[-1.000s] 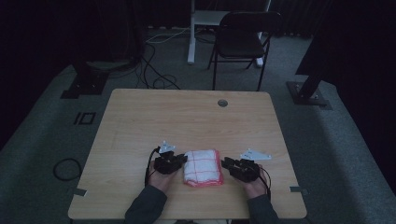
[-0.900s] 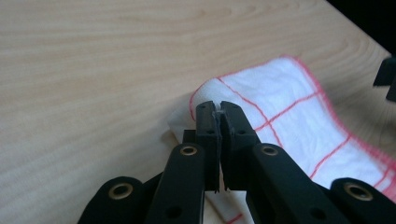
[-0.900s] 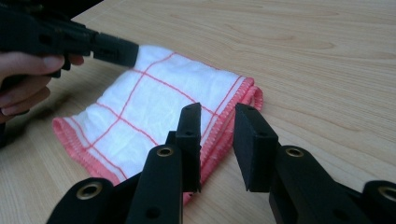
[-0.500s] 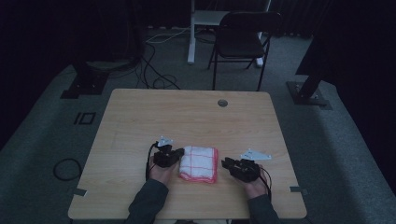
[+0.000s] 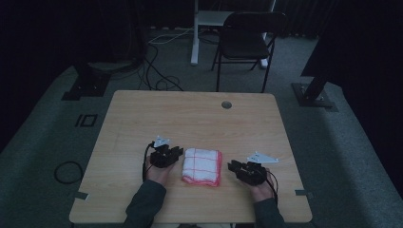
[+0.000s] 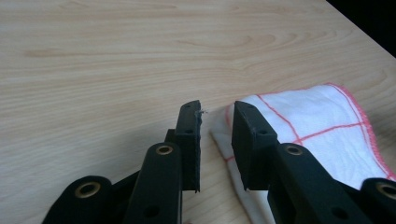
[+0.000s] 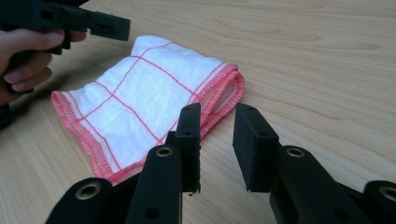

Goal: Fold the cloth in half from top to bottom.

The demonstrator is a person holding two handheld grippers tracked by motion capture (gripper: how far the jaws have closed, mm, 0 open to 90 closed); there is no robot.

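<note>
While the folded cloth point(image 5: 203, 166) lay near the desk's point(image 5: 190, 118) front edge, the left gripper point(image 6: 215, 140) and right gripper point(image 7: 215, 140) flanked it, fingers spread and empty, seemingly poised to take opposite sides

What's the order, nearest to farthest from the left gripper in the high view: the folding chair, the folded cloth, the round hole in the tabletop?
From the left gripper:
1. Folded cloth, right beside it toward the table's middle.
2. Round hole, near the table's far edge.
3. Folding chair, on the floor beyond the table.
</note>
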